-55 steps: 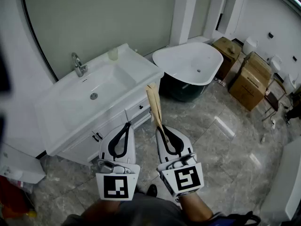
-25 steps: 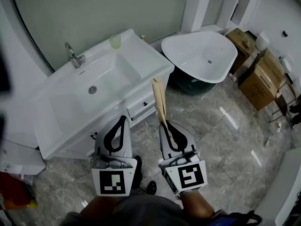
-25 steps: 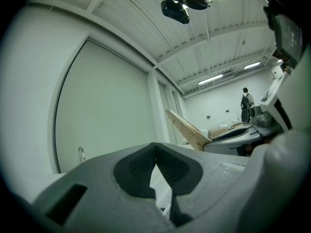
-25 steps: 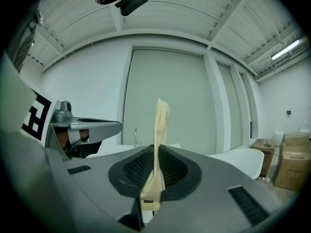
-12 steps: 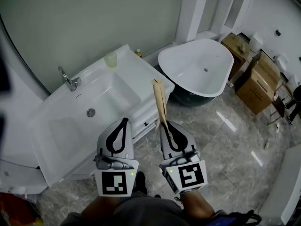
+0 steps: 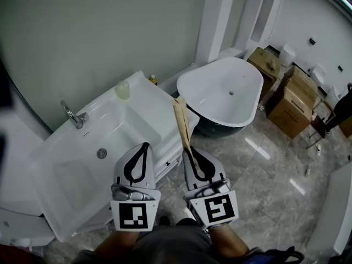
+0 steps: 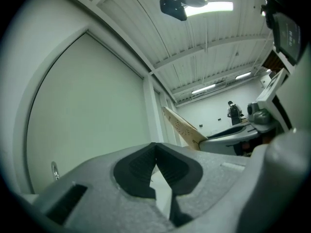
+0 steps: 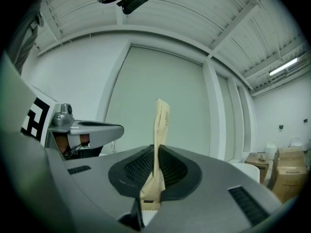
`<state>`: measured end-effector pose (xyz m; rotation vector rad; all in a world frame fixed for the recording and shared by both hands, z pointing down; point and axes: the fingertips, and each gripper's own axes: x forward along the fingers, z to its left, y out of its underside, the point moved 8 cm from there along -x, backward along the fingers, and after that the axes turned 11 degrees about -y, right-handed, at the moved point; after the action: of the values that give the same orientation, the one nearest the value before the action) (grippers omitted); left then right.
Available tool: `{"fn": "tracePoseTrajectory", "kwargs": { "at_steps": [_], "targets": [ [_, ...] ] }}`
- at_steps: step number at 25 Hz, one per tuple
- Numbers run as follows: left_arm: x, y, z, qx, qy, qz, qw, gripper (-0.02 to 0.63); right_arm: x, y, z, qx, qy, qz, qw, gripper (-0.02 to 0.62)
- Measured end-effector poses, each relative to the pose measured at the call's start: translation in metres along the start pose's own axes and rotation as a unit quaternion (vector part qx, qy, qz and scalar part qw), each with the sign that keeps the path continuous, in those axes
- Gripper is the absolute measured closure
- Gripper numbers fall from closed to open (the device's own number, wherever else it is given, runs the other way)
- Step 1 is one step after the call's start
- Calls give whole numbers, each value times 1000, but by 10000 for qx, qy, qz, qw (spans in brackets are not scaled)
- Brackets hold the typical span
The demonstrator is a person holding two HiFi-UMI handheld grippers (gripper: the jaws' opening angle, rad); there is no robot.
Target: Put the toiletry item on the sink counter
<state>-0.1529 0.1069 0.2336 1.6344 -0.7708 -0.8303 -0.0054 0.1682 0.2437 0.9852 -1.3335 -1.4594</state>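
A long flat tan toiletry packet (image 6: 181, 121) sticks forward out of my right gripper (image 6: 188, 150), which is shut on its lower end; in the right gripper view the packet (image 8: 160, 130) stands upright between the jaws. Its far tip hangs over the right corner of the white sink counter (image 6: 157, 98). My left gripper (image 6: 144, 146) is shut with nothing in it, held beside the right one in front of the vanity. In the left gripper view the packet (image 7: 182, 128) shows to the right of the closed left gripper (image 7: 155, 152).
The counter holds a basin with a drain (image 6: 101, 153), a chrome tap (image 6: 71, 115) and a pale cup (image 6: 122, 89) at the back. A white freestanding tub (image 6: 223, 95) stands just right of the vanity. Cardboard boxes (image 6: 294, 102) sit further right on the marble floor.
The view has shifted closer to the vanity and turned; the sink now lies more under the left gripper. Both grippers keep their hold and pose, with the packet still in the right one.
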Motion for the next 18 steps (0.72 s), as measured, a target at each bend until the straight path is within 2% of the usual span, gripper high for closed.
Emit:
{"fn": "tracePoseTrajectory", "kwargs": {
  "at_steps": [4, 11, 18],
  "targets": [
    [18, 13, -2, -6, 110, 134, 9998, 595, 11, 9, -15, 71, 165, 151, 9997, 559],
    [63, 30, -13, -18, 120, 365, 9993, 595, 36, 29, -51, 306, 4, 240, 9992, 559],
    [122, 35, -33, 145, -69, 546, 9984, 595, 65, 40, -112, 503, -235, 276, 9981, 560]
  ]
}}
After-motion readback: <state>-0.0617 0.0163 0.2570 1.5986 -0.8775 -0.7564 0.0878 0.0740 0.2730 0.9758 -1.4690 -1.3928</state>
